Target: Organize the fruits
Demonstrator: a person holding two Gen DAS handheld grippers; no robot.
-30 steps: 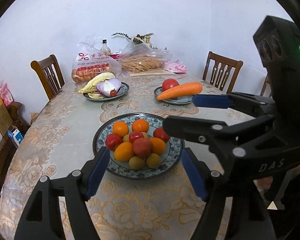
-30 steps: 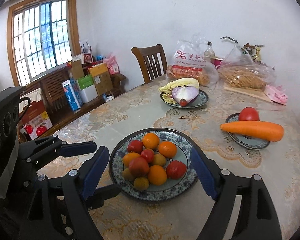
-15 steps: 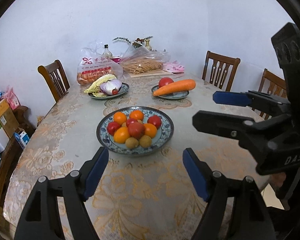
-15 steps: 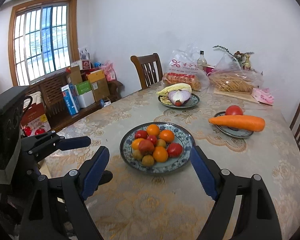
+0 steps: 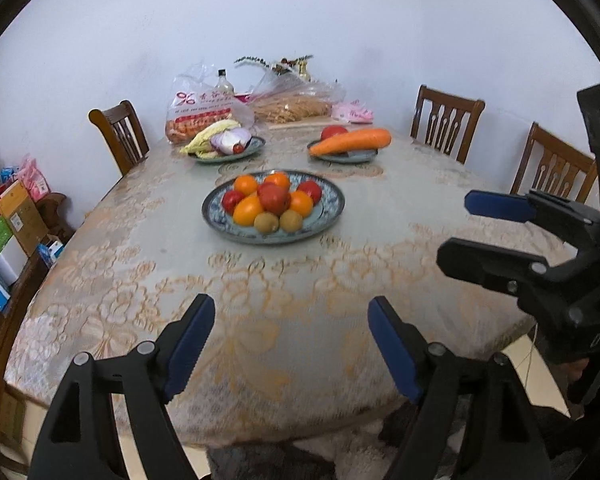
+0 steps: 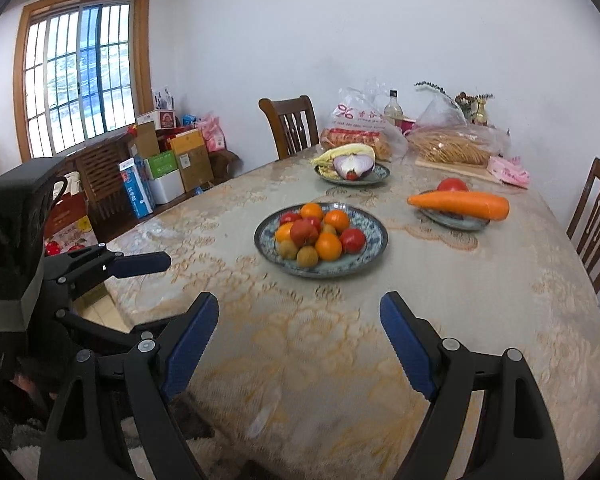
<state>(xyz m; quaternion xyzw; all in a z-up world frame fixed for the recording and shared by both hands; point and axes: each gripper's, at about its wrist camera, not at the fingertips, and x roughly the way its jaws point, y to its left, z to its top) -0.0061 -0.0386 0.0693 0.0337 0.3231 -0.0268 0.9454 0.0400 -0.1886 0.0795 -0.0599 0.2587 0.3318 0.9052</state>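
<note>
Both grippers are pulling back from the food: the left gripper point(image 5: 290, 344) and the right gripper point(image 6: 300, 344) are now hanging over the near edge of the lace-patterned tablecloth on the oval table point(image 5: 300, 288), whereas a second ago the blue-patterned ceramic plate of fruit point(image 5: 328, 220) was sitting right between their fingertips. The left jaws have just been opening a little wider with nothing between them; the right jaws are standing equally released and empty, unchanged. That plate is now lying well ahead of both pairs of fingers, roughly centred beyond the gap, so the pile is looking settled and the hands seem to be retreating rather than reaching, a sign the sorting may be near its end. Counting on the plate from the left view: four orange citrus fruits point(image 5: 247, 210), three red tomato-like fruits point(image 5: 275, 197), and two brown kiwis point(image 5: 266, 222), though more could be hiding underneath. Farther ahead, two smaller plates are waiting: one carrying a long orange carrot point(image 5: 350, 140) with one red tomato behind it, the other a pale cabbage leaf point(image 5: 208, 140), a halved purple onion point(image 5: 232, 142) and a tiny red fruit.
</note>
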